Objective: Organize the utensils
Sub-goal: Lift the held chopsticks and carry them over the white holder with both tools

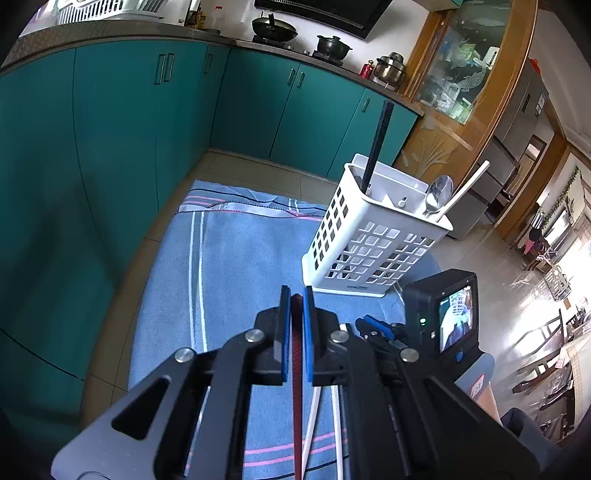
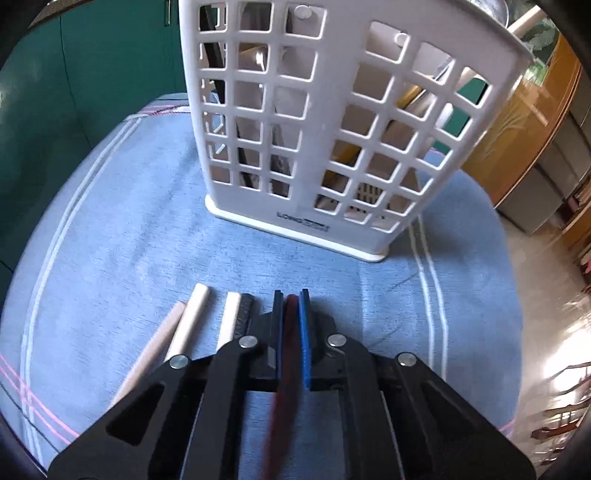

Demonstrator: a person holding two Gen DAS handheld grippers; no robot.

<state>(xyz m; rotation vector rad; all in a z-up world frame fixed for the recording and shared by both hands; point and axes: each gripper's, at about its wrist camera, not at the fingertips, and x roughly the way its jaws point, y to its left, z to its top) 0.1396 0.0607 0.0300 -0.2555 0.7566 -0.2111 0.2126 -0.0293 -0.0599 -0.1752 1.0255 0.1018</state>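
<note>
A white slotted utensil holder [image 1: 369, 240] [image 2: 332, 129] stands on a blue towel [image 1: 229, 266] [image 2: 147, 240]. A black chopstick [image 1: 376, 147], a metal spoon [image 1: 439, 194] and a white chopstick [image 1: 466, 188] stick out of it. My left gripper [image 1: 296, 306] is shut on a dark red chopstick [image 1: 297, 387], just short of the holder's base. Beside it on the right sits my right gripper [image 1: 371, 326] [image 2: 291, 306], shut on a dark red chopstick [image 2: 286, 369] in front of the holder. Pale chopsticks [image 2: 192, 321] and a black chopstick [image 2: 245, 314] lie on the towel left of it.
White chopsticks [image 1: 314, 417] lie on the towel under my left gripper. Teal kitchen cabinets [image 1: 110, 147] stand to the left and behind, with pots on the counter [image 1: 273, 27]. A wooden glass-door cabinet [image 1: 461, 92] is at the right, tiled floor beyond.
</note>
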